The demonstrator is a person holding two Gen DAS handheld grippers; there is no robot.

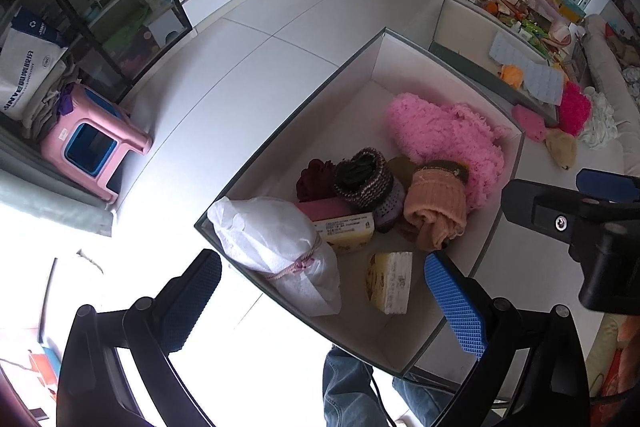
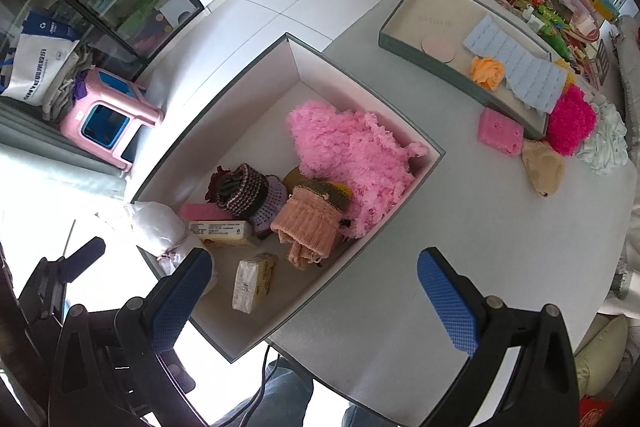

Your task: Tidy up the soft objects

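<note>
A white open box [image 2: 360,91] [image 1: 360,67] on the grey table holds a fluffy pink cloth [image 2: 352,147] [image 1: 444,135], a peach knitted piece [image 2: 308,227] [image 1: 434,211], a striped knitted cup [image 2: 240,189] [image 1: 362,179], a white tied bundle [image 1: 276,247] [image 2: 160,227] and two yellow sponge packs [image 2: 254,281] [image 1: 390,281]. My left gripper [image 1: 324,295] hangs open above the box's near end, nothing between its fingers. My right gripper [image 2: 312,291] is open wide over the box's near right rim, empty. The right gripper's body [image 1: 580,223] shows at the right edge of the left wrist view.
On the table to the right lie a pink sponge [image 2: 500,131], a tan cloth [image 2: 542,167], a magenta puff [image 2: 570,125] and a white cloth [image 2: 606,139]. A shallow green tray [image 2: 404,43] holds an orange puff [image 2: 486,73] and blue sheet [image 2: 516,67]. A pink stool [image 2: 108,115] stands on the floor.
</note>
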